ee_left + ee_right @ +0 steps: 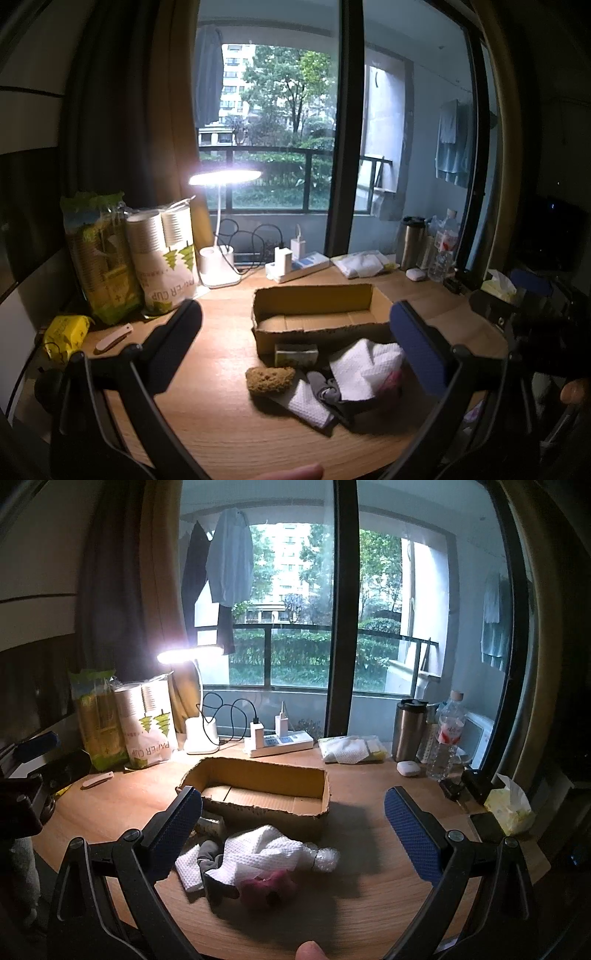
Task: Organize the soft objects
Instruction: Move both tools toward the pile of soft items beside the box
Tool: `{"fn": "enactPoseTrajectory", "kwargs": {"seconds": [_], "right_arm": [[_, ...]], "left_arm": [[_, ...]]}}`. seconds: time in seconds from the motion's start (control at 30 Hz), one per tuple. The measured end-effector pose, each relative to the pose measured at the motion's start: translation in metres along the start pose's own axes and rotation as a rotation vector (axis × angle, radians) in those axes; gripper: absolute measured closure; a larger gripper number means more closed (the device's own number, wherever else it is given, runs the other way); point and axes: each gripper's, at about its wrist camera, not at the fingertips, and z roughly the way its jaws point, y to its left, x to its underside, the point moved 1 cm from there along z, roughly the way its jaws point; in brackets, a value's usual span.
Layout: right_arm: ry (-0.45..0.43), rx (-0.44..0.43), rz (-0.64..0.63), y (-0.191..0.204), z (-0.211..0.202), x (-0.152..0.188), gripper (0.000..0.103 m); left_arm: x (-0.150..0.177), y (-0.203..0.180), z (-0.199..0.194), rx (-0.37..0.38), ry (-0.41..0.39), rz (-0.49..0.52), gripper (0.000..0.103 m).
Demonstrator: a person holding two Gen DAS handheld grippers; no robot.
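Note:
An empty cardboard box (317, 314) (258, 790) sits mid-table. In front of it lies a heap of soft things: a brown sponge (269, 380), a green-yellow sponge (295, 355), white cloths (365, 369) (258, 853), a grey sock (325, 387) (208, 856), a pink fluffy item (267, 884) and a bubble-wrap wad (325, 858). My left gripper (295, 332) hangs open above the heap and holds nothing. My right gripper (293, 812) is open too, over the same heap.
At the back left stand paper cup packs (162, 258) (147, 723) and a lit desk lamp (221, 266). A power strip (279, 744), a steel tumbler (408, 729), a water bottle (447, 734) and a tissue pack (509, 805) line the back and right. A yellow packet (66, 334) and a small folding knife (112, 338) lie left.

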Motion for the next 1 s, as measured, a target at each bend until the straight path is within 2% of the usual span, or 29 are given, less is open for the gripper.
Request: {"fn": "enactPoseTrajectory", "kwargs": {"seconds": [1.0], "right_arm": [[0.005,-0.002,0.001,0.0018,0.0011,-0.0001,0.001]], "left_arm": [[0.0019,-0.0017,0.0020,0.001,0.012,0.000,0.000]]}}
